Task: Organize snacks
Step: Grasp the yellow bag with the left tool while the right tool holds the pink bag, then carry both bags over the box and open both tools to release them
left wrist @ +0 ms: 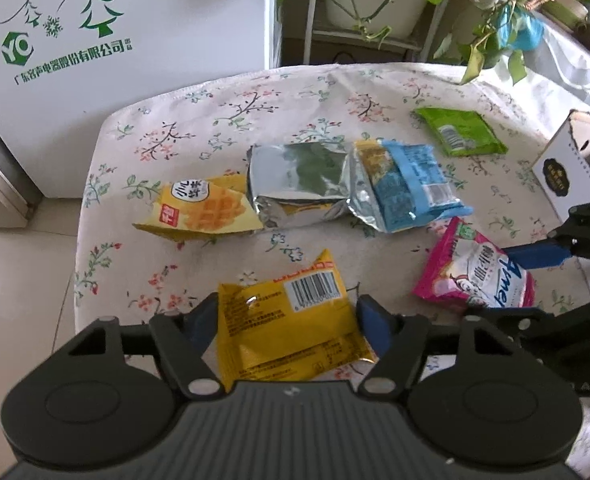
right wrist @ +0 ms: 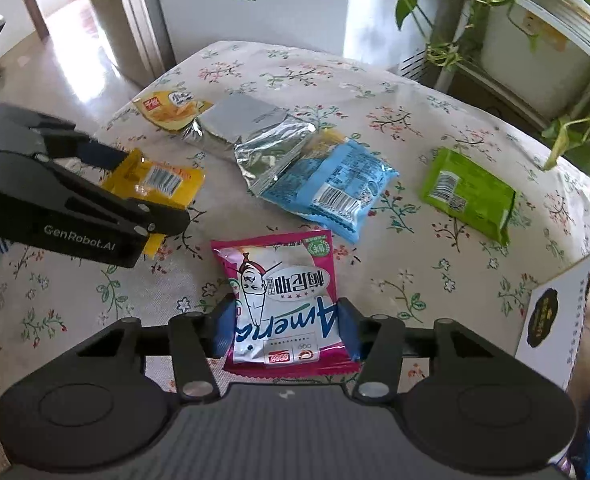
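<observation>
A yellow snack packet, barcode side up, sits between the blue pads of the left tongs; the pads press its two side edges, so the tongs are closed on it at the near left of the table. A pink and white snack packet lies between the pads of the right tongs, which grip its sides the same way, near the table's front edge.

Further back, in the middle of the table, a yellow cracker packet, a crumpled silver foil bag and a blue snack packet lie in a row, touching one another. A green snack packet lies well apart from them toward the far right side.

The table wears a cream cloth printed with small pink flowers and green leafy sprigs. At its right edge stands an open white cardboard box with a dark round label.

Behind the table stands a white appliance printed with green trees and Chinese characters. To its right a metal plant stand holds white pots with trailing green vines. The floor is pale tile.
</observation>
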Motion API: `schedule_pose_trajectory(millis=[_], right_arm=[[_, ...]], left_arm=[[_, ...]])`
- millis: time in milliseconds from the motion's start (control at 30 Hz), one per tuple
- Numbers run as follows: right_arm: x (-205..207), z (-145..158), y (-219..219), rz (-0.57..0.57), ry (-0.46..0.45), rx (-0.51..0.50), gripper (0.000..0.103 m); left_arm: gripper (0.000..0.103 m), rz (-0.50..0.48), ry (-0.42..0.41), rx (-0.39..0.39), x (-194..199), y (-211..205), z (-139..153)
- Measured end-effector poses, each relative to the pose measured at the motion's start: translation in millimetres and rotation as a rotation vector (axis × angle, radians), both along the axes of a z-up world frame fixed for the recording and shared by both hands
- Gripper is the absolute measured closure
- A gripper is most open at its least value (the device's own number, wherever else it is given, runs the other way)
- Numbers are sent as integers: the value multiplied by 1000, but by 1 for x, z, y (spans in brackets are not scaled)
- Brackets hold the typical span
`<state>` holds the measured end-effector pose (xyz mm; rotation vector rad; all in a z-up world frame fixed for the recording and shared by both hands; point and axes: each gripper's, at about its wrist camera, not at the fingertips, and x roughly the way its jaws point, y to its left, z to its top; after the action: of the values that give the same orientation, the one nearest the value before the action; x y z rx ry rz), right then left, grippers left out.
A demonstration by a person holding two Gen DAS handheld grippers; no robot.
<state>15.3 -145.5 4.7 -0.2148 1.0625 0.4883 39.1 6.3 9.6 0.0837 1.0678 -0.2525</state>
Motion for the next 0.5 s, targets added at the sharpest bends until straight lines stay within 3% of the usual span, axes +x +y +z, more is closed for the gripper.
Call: schedule_pose_trajectory(millis=[267, 500], right_arm=[[-5, 14, -8, -56, -18, 28, 44], [-15, 40, -13, -114, -64, 72, 44]], left_arm=[[32, 12, -19, -23, -7, -2, 10], [32, 23, -84, -61, -14, -5, 35]])
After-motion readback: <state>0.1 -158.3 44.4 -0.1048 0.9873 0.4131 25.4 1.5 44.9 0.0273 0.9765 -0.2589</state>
